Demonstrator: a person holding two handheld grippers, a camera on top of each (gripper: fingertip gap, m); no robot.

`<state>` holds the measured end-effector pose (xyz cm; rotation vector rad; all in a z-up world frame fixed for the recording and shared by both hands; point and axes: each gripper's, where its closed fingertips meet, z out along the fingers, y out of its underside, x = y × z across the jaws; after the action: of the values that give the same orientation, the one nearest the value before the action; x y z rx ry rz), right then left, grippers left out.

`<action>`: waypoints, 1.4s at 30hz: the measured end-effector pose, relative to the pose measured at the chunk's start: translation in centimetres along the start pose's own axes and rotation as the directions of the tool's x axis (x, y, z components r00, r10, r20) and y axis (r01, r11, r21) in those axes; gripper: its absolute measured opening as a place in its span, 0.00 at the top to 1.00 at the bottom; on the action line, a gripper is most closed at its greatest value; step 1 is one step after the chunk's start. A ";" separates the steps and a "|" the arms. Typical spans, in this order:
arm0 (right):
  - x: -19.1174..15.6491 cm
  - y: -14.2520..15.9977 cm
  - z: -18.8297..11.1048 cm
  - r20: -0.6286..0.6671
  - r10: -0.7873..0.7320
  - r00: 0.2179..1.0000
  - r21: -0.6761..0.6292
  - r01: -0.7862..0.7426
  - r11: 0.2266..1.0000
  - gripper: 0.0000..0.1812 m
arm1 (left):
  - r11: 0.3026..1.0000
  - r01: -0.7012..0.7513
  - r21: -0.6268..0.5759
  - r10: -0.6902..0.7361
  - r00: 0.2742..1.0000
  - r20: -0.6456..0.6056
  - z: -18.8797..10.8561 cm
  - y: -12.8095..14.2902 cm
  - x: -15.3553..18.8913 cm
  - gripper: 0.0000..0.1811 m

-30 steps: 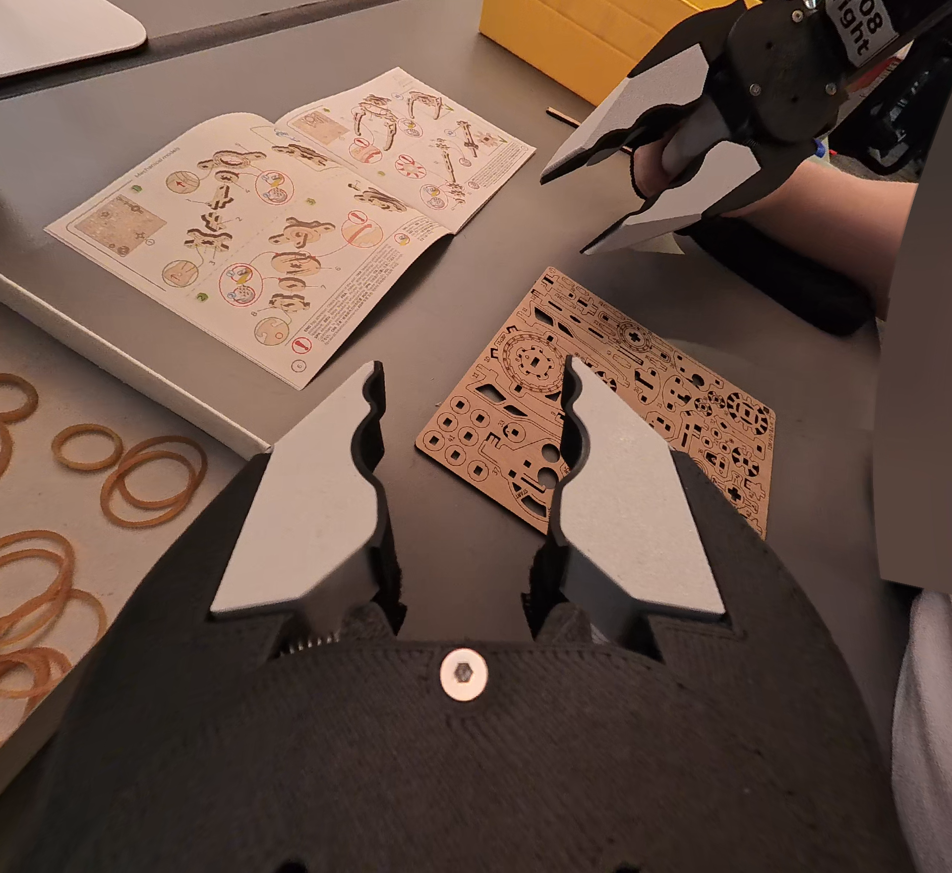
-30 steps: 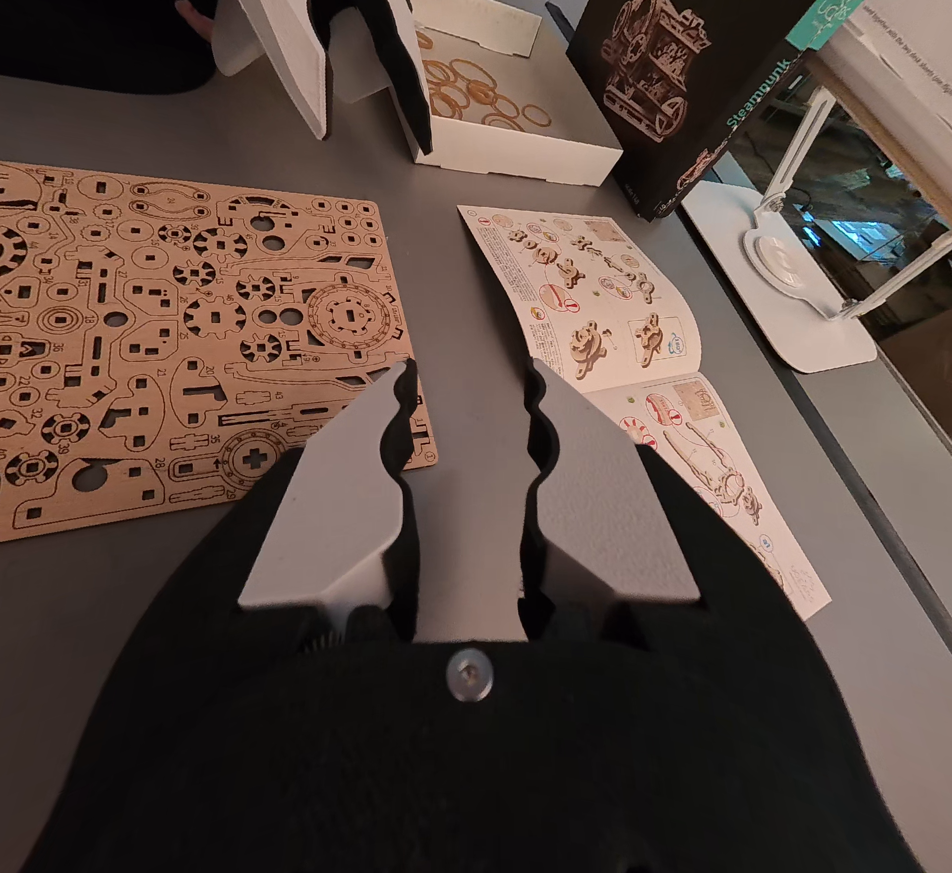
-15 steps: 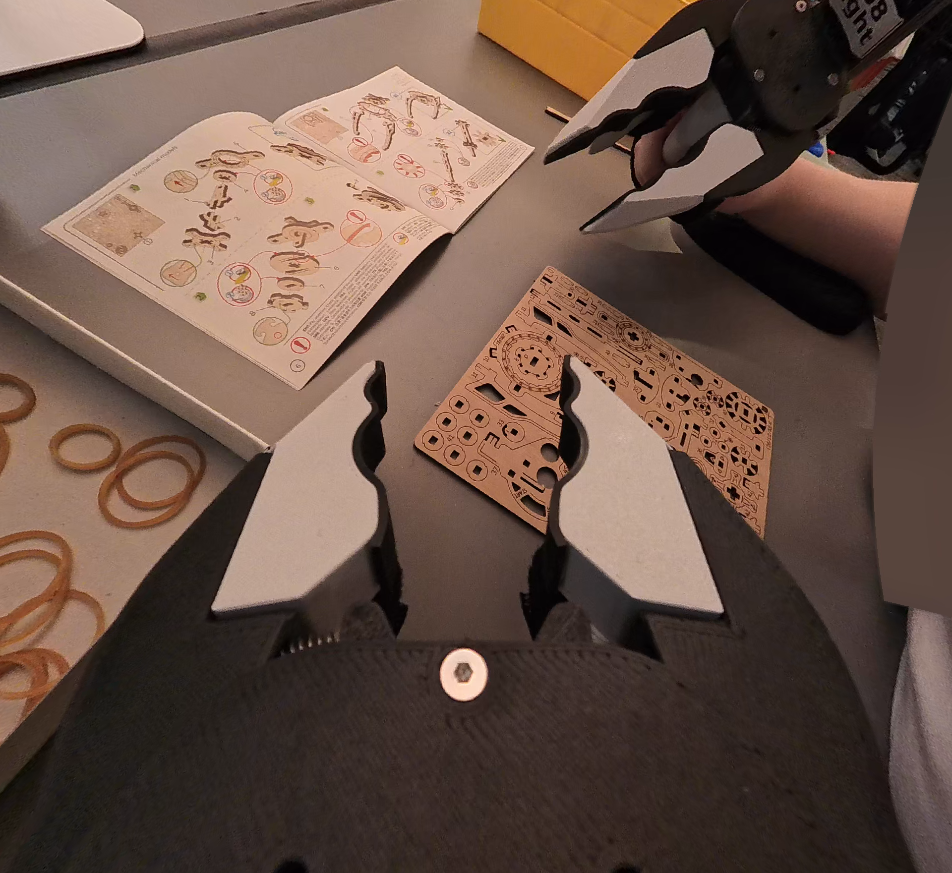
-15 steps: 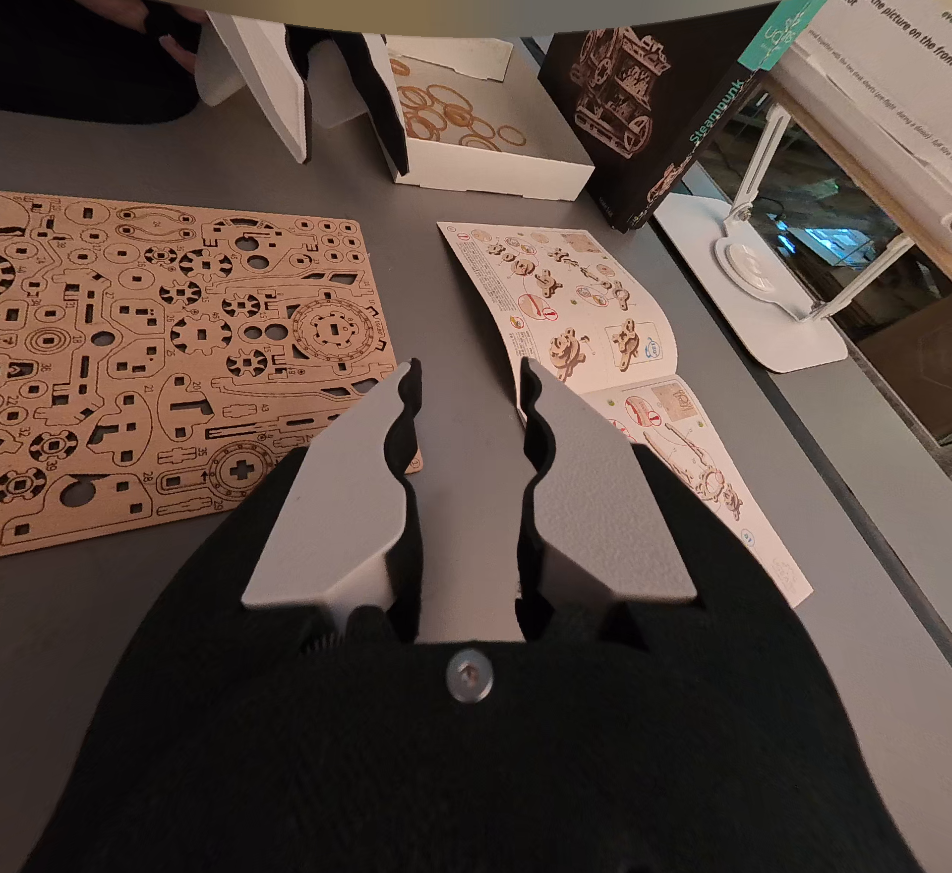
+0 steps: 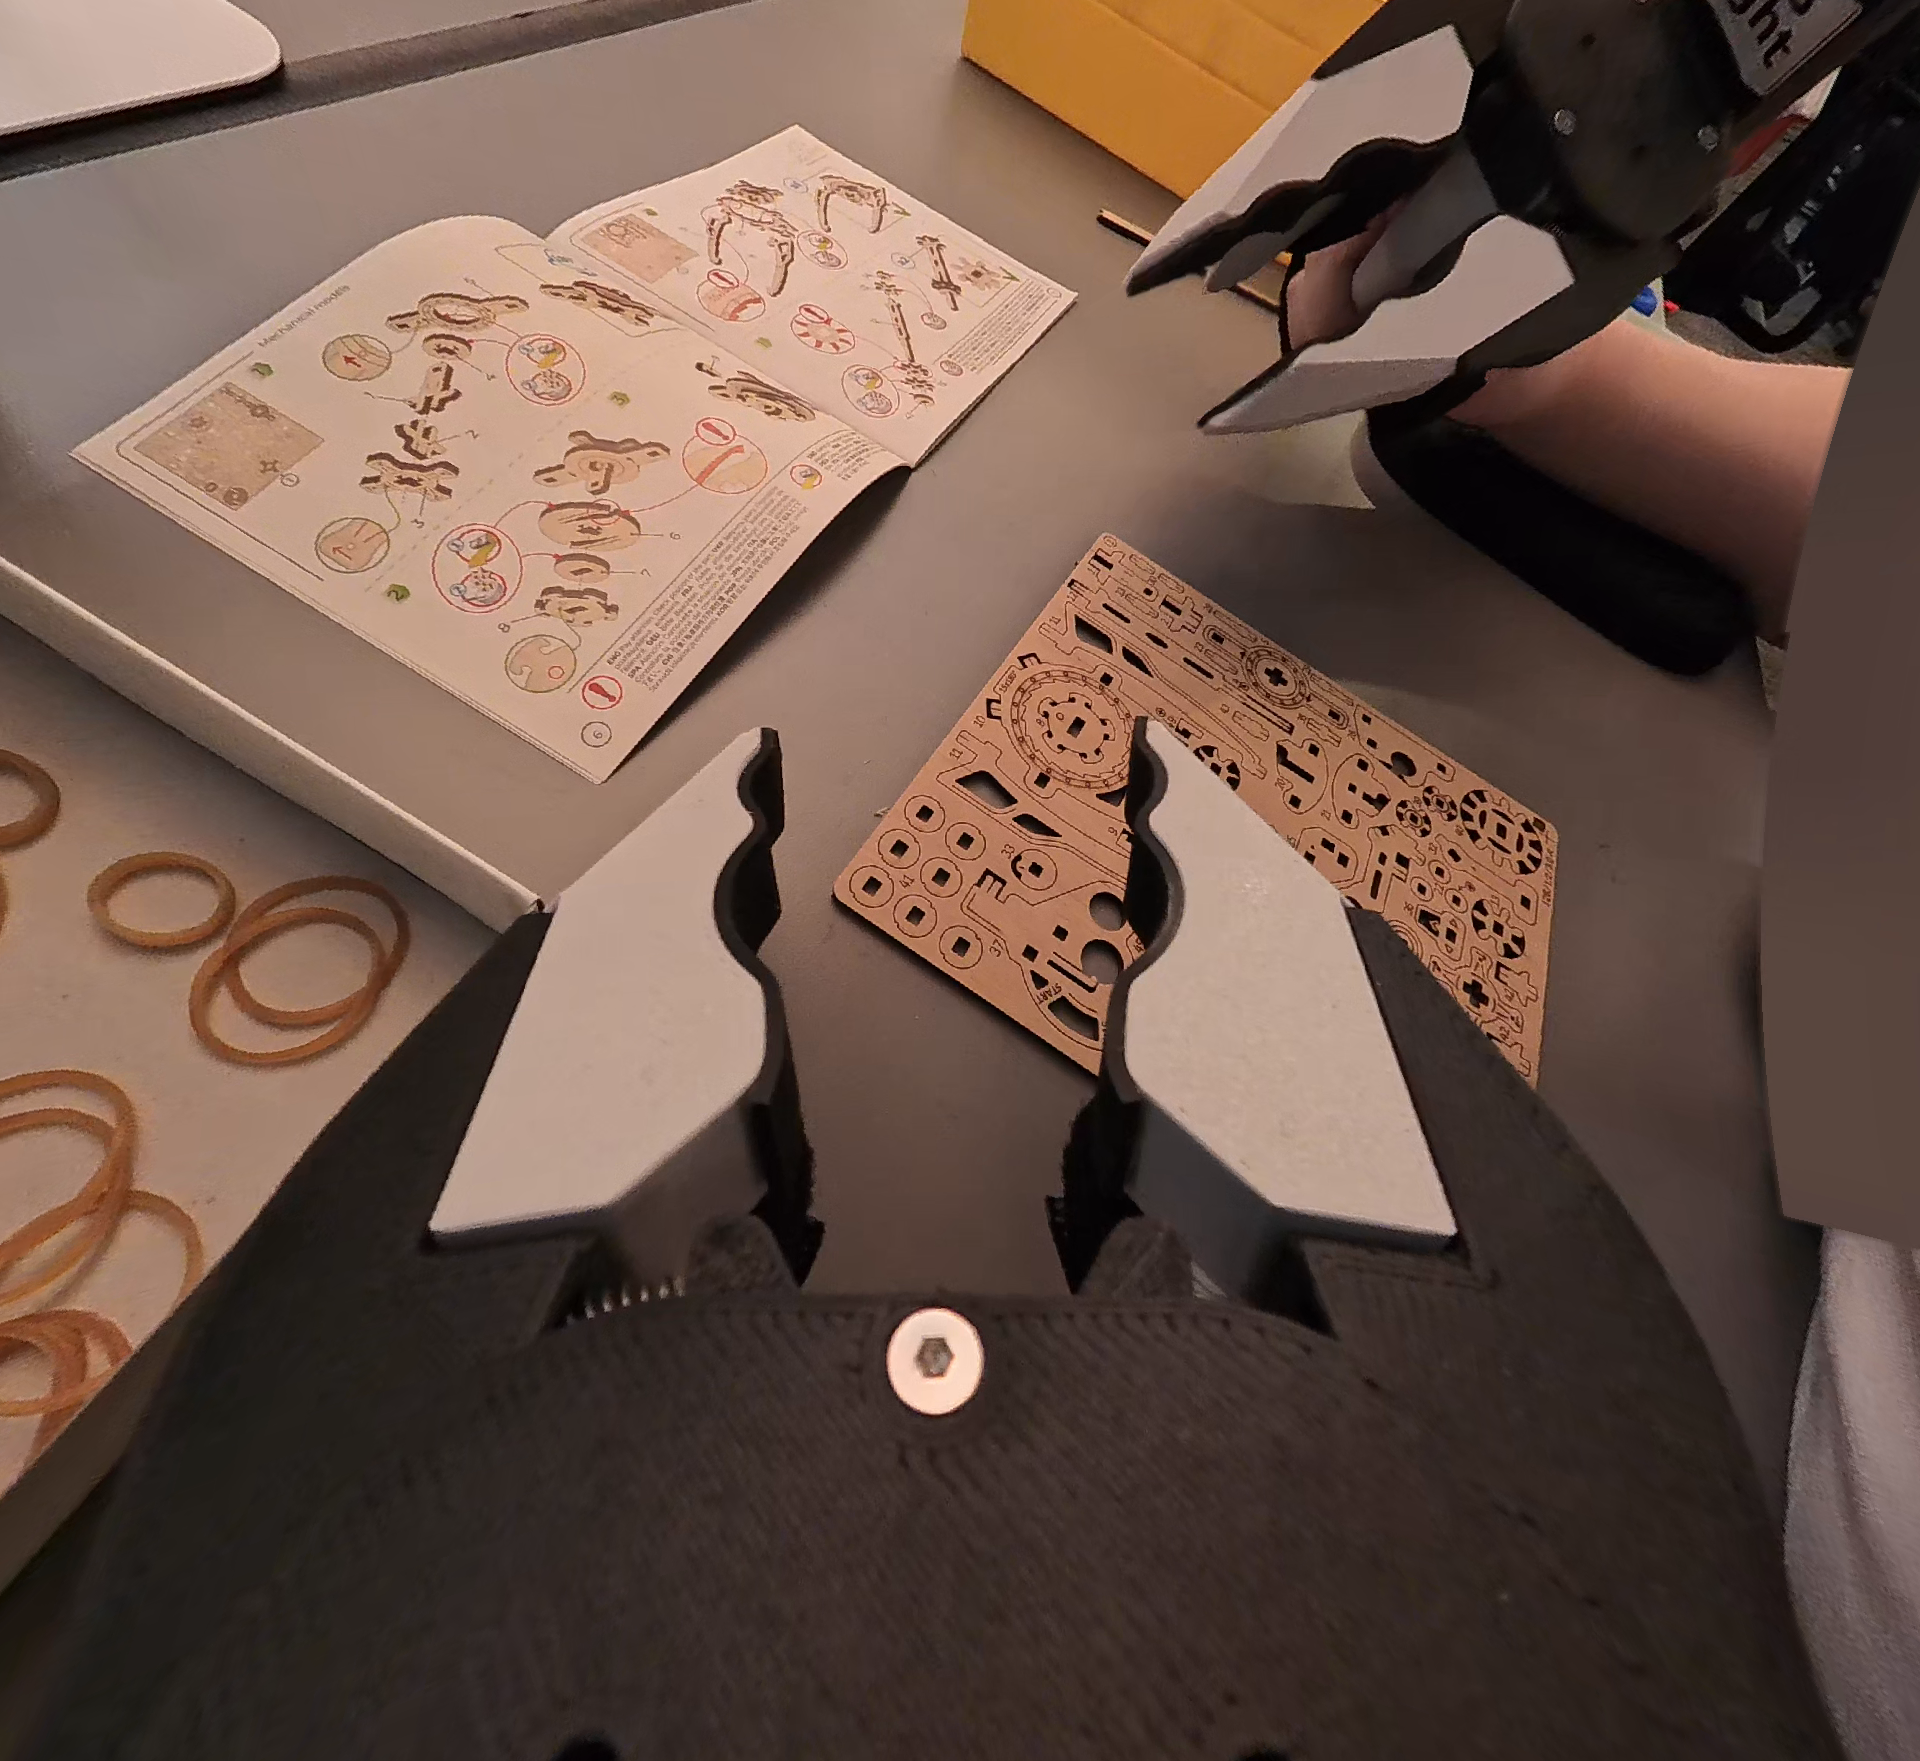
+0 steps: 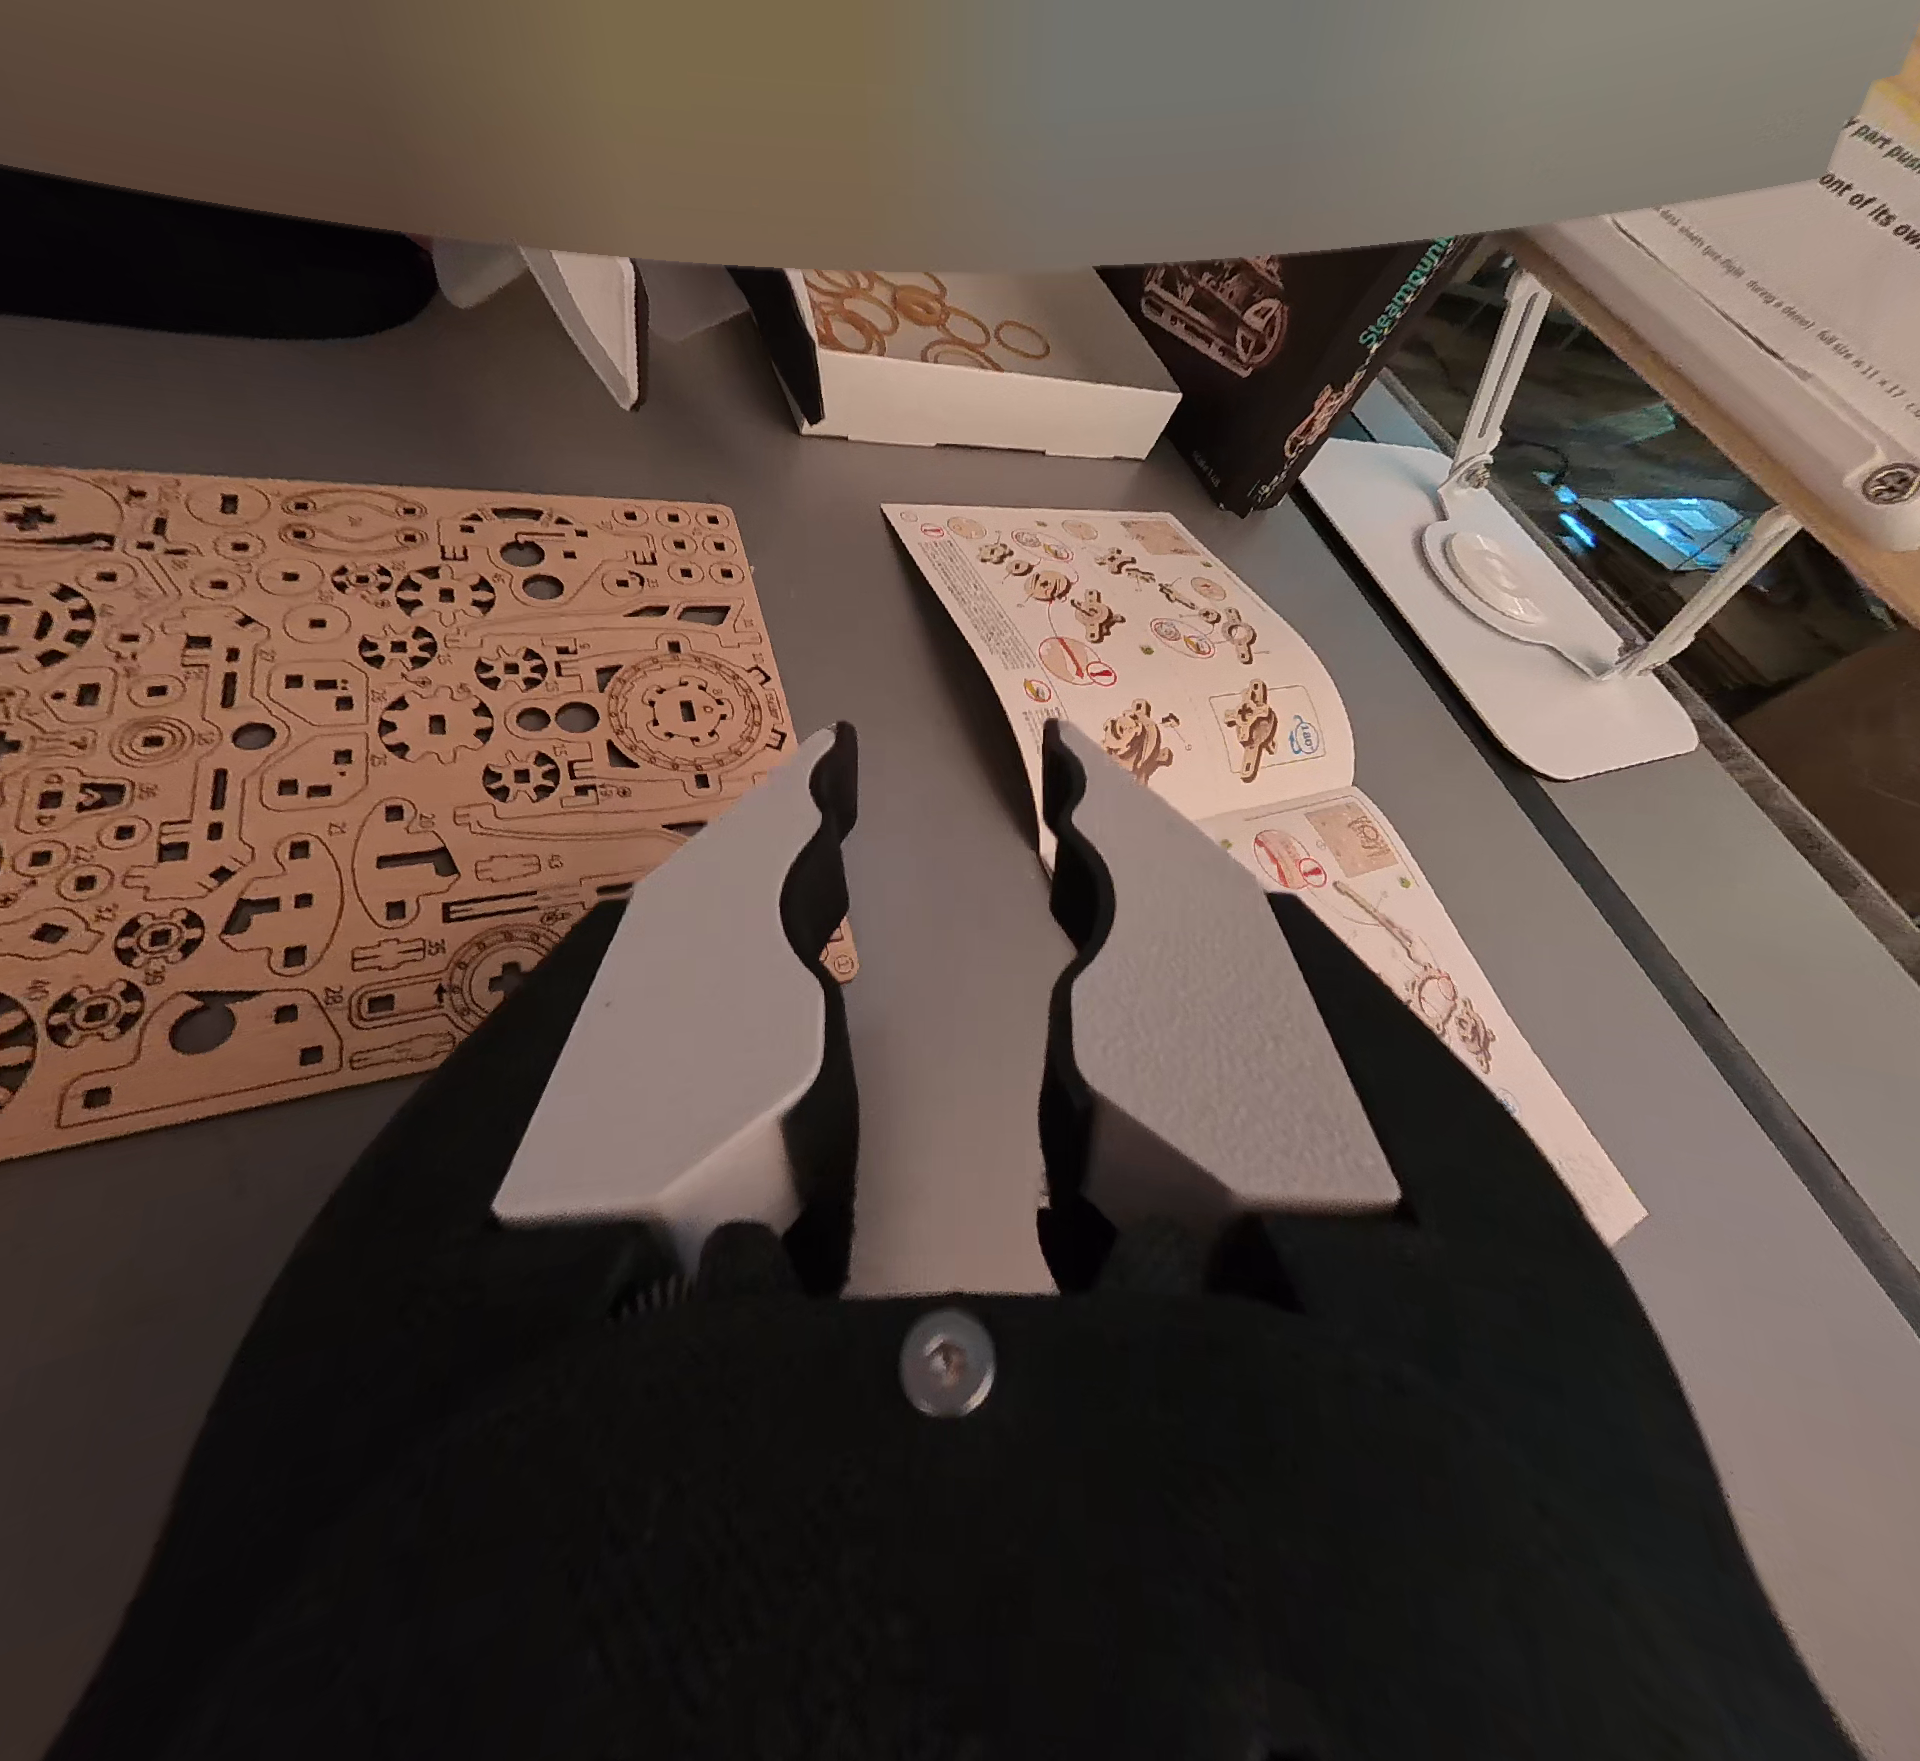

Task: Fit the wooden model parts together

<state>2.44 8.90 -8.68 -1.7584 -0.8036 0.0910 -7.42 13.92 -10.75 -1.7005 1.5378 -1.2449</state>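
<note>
The wooden parts sheet (image 5: 1205,828) lies flat on the grey tabletop (image 5: 727,80), every piece seemingly uncut from it, so I judge the fitting has not begun. It sits just ahead of the left gripper (image 5: 956,745), with its near corner partly behind the right-hand finger, and lies skewed to that gripper's line of reach. Seen from the right gripper (image 6: 945,740), the same sheet (image 6: 343,755) spreads to the left, long edge running across, its right edge just beside the left fingertip. Both grippers hang above the table with jaws apart and nothing between them. The left one looks nearer the sheet; the right one (image 5: 1236,340) is raised over the far side. An open instruction booklet (image 5: 582,464) lies beyond the sheet, well apart from it, and a white tray of rubber bands (image 5: 260,963) sits at the left edge. Writing shows on the booklet, on a dark product box (image 6: 1278,361), on a tag on the right gripper and on the sheet's part numbers; I do not repeat it.
</note>
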 end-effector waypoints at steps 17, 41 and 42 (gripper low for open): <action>1.9 -0.6 -0.9 -0.046 0.103 0.994 0.071 -0.099 0.993 0.81 | 1.000 0.004 0.007 -0.004 1.000 0.000 -0.1 -0.1 0.0 0.66; 3.9 -0.2 -1.3 -0.036 0.229 0.973 0.141 -0.221 0.965 0.75 | 0.994 -0.011 0.104 0.004 0.998 0.063 -1.2 -1.6 -0.9 0.70; 3.9 -0.1 -1.2 -0.038 0.226 0.973 0.138 -0.219 0.966 0.76 | 0.994 -0.010 0.105 0.003 0.998 0.061 -1.2 -1.6 -0.9 0.70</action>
<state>5.93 10.07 -6.83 -1.7111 -0.5463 0.2417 -7.63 15.38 -9.09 -1.6500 1.4162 -1.2368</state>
